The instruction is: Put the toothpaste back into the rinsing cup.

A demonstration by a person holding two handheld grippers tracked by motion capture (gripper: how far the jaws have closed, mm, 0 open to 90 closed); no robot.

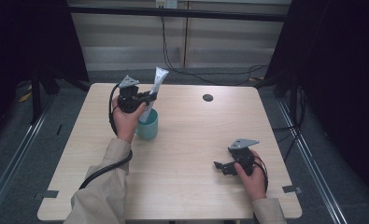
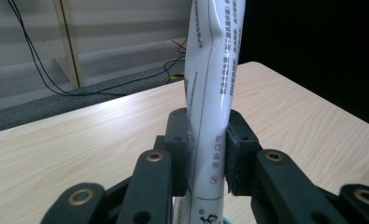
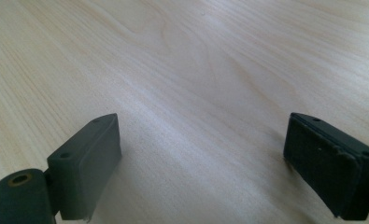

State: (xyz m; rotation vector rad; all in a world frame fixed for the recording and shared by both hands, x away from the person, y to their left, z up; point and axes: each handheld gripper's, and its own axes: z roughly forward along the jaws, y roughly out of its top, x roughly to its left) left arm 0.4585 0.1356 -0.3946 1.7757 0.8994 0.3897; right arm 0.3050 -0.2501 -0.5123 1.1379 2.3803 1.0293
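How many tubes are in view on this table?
1: a white tube, clamped upright in the left gripper, its lower end inside the teal cup at the table's left side. The cup's inside is hidden, so more could sit there.

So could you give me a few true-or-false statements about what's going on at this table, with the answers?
1. The left gripper is clamped on a white tube. True.
2. The tube lies flat on the table. False: it stands tilted, its lower end in the teal cup.
3. The right gripper holds the cup. False: its jaws stand open over bare wood, nothing between them.
4. The cup stands on the table's left half in the high view. True.
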